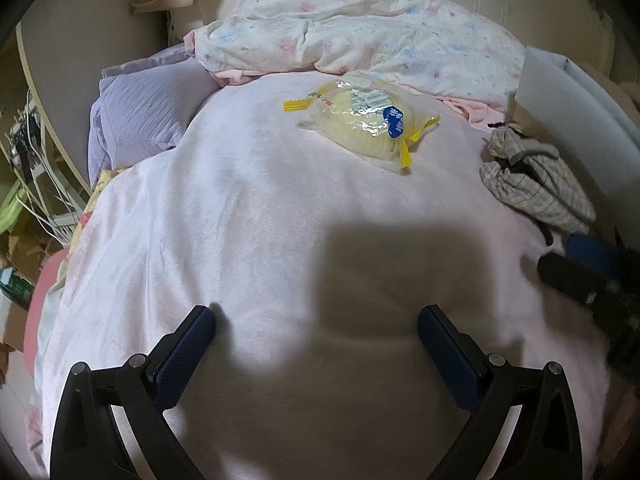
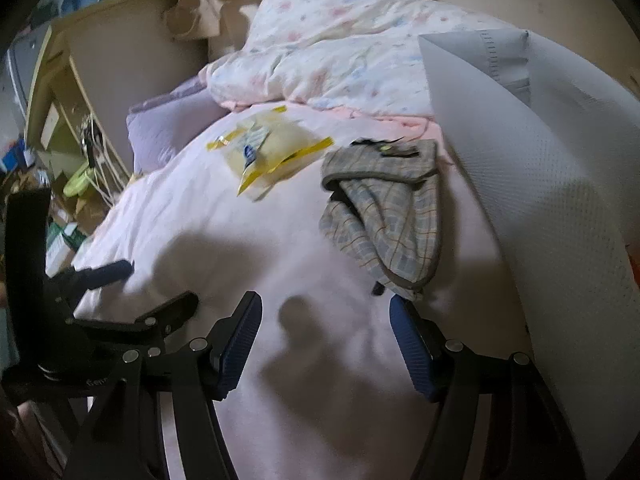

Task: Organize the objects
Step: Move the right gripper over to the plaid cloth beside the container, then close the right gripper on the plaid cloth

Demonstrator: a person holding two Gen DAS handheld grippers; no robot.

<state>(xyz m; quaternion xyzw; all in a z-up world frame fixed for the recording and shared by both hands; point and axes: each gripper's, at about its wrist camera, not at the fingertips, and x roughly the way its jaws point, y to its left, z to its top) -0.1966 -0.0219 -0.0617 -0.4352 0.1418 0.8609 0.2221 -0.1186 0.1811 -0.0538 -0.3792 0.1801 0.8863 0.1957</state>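
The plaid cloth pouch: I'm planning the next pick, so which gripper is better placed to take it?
Probably the right gripper: it is open with the plaid cloth pouch just ahead of its fingers. From the left gripper, also open, the pouch lies far to the right.

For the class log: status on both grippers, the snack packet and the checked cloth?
Left gripper open, empty. Right gripper open, empty. Snack packet and checked cloth lie apart, untouched. Path clear.

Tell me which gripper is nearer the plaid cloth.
Right. The right gripper sits just short of the plaid cloth, its right finger almost at the cloth's near edge. The left gripper is farther off, with the cloth up to its right.
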